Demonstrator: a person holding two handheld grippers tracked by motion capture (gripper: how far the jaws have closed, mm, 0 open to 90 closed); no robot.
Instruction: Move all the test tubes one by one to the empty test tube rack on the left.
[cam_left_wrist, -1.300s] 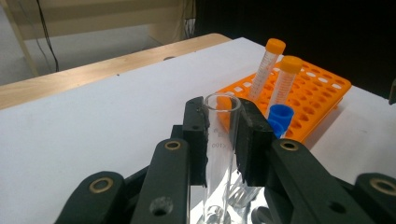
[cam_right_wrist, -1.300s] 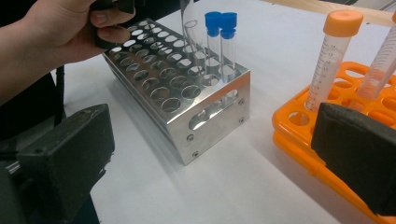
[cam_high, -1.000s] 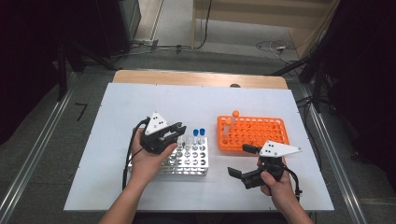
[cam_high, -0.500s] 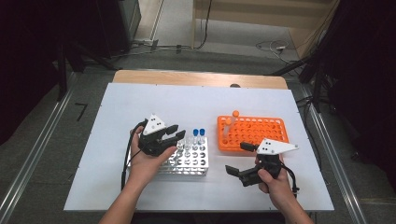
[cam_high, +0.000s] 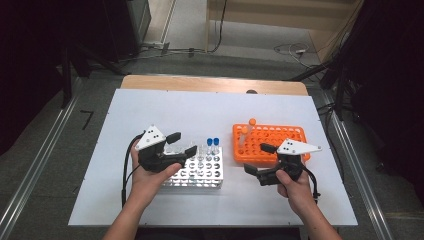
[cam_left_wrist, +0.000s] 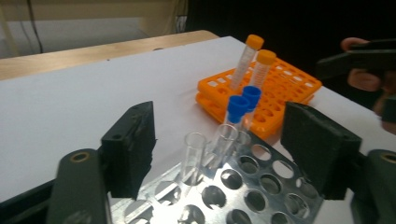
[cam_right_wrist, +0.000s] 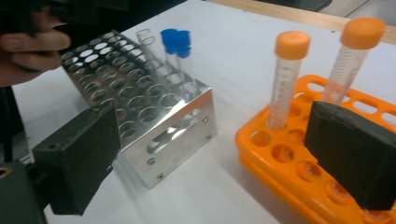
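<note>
A metal tube rack (cam_high: 207, 172) stands on the white table, and an orange rack (cam_high: 280, 137) lies to its right. Two blue-capped tubes (cam_high: 213, 143) and some uncapped clear tubes (cam_left_wrist: 192, 154) stand in the metal rack's far rows. Two orange-capped tubes (cam_right_wrist: 287, 79) stand at the orange rack's left end. My left gripper (cam_high: 182, 144) is open, hovering over the metal rack's far left part, its jaws on either side of a clear tube without touching it. Between the two racks, near their front, my right gripper (cam_high: 258, 159) is open and holds nothing.
The white table (cam_high: 200, 115) has bare room behind both racks and along its left side. A wooden strip (cam_high: 210, 84) runs along the far edge. Cables trail from both grippers toward the front edge.
My right gripper has moved slightly left and forward, closer to the gap between the racks. The left gripper has barely moved.
</note>
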